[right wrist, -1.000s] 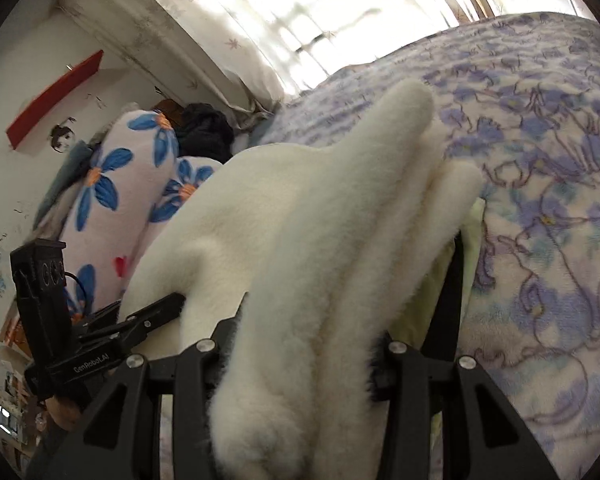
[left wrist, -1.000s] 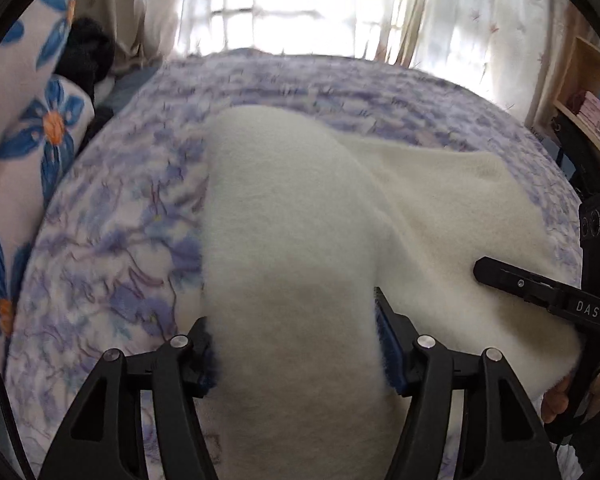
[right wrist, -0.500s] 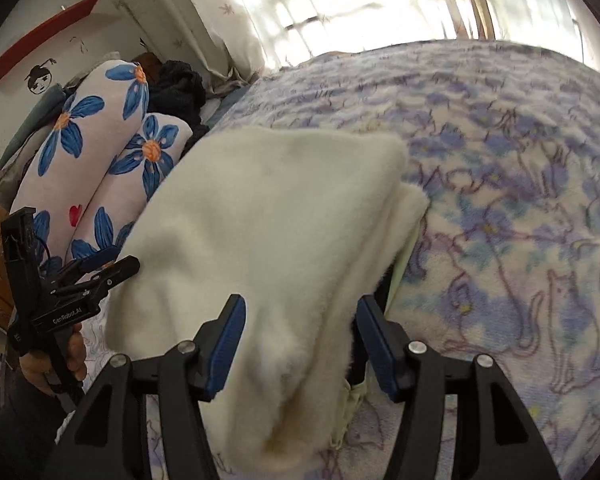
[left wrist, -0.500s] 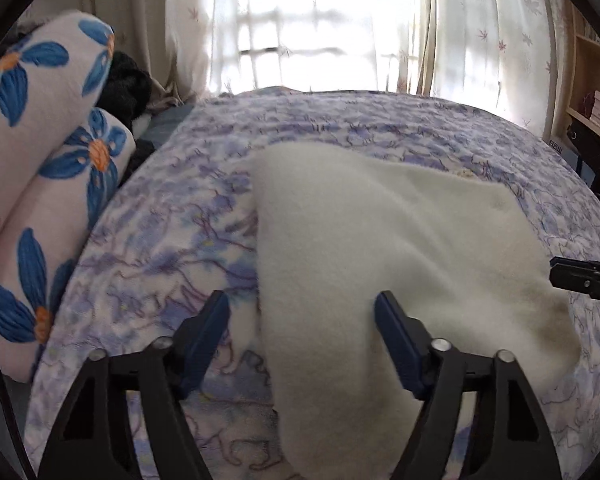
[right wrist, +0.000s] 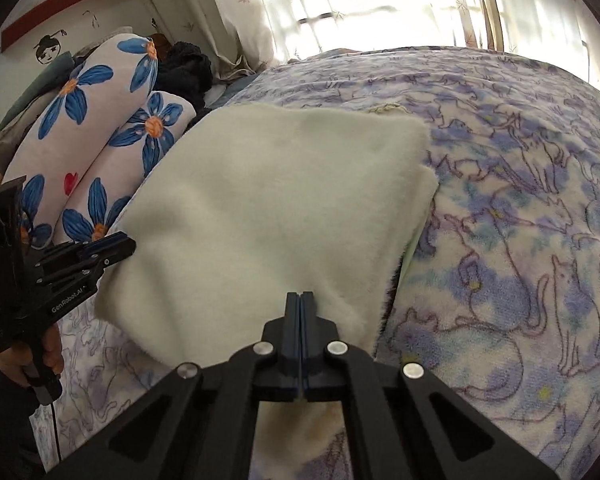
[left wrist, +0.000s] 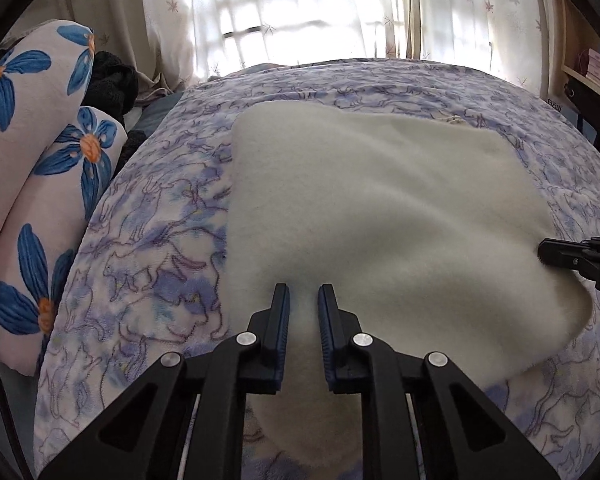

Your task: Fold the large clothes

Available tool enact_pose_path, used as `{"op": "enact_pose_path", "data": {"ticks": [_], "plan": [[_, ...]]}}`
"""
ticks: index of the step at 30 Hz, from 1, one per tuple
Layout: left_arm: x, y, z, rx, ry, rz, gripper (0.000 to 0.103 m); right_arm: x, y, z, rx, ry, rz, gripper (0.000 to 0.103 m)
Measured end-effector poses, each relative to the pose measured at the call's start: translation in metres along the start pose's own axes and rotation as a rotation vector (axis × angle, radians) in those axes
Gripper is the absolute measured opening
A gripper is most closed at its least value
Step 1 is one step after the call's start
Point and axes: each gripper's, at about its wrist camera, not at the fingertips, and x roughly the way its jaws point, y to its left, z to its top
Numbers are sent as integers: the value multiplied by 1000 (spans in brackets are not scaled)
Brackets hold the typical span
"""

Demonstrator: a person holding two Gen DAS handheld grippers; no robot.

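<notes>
A cream fleece garment (left wrist: 380,208) (right wrist: 268,200) lies folded flat on the bed. My left gripper (left wrist: 303,294) hovers over its near left part. Its jaws are closing and a narrow gap is left. The fleece shows through the gap, with no pad pressing on it. In the right wrist view the left gripper (right wrist: 130,245) sits at the garment's left edge. My right gripper (right wrist: 300,296) is shut with nothing in it, above the garment's near edge. In the left wrist view the right gripper (left wrist: 544,252) points at the garment's right side.
The bedspread (left wrist: 160,240) (right wrist: 520,240) is purple with a cat pattern. Two flowered pillows (left wrist: 40,160) (right wrist: 92,120) and dark clothing (left wrist: 108,80) lie along the left. Bright curtains hang behind. A shelf (left wrist: 592,68) stands at the right. A hand (right wrist: 40,356) holds the left gripper's handle.
Both grippers let go of the fleece, which has dropped flat onto the bed. Both pulled back toward the near edge, and their jaws came together.
</notes>
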Motion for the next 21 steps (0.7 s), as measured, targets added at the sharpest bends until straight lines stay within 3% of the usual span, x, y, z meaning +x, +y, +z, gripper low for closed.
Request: {"op": "enact_pose_path", "data": {"ticks": [7, 11, 14, 17, 21], "plan": [[-4, 0, 1, -32, 18, 26, 14, -13, 1, -2, 34, 23, 16, 0], [-31, -1, 0, -85, 50, 2, 15, -48, 7, -8, 46, 52, 9, 3], [-71, -8, -2, -81, 31, -4, 17, -92, 16, -13, 23, 26, 5, 3], [-118, -17, -4, -66, -7, 6, 26, -139, 28, -15, 4, -2, 5, 3], [-181, -29, -6, -75, -47, 22, 48, -203, 46, -18, -19, -51, -24, 3]]}}
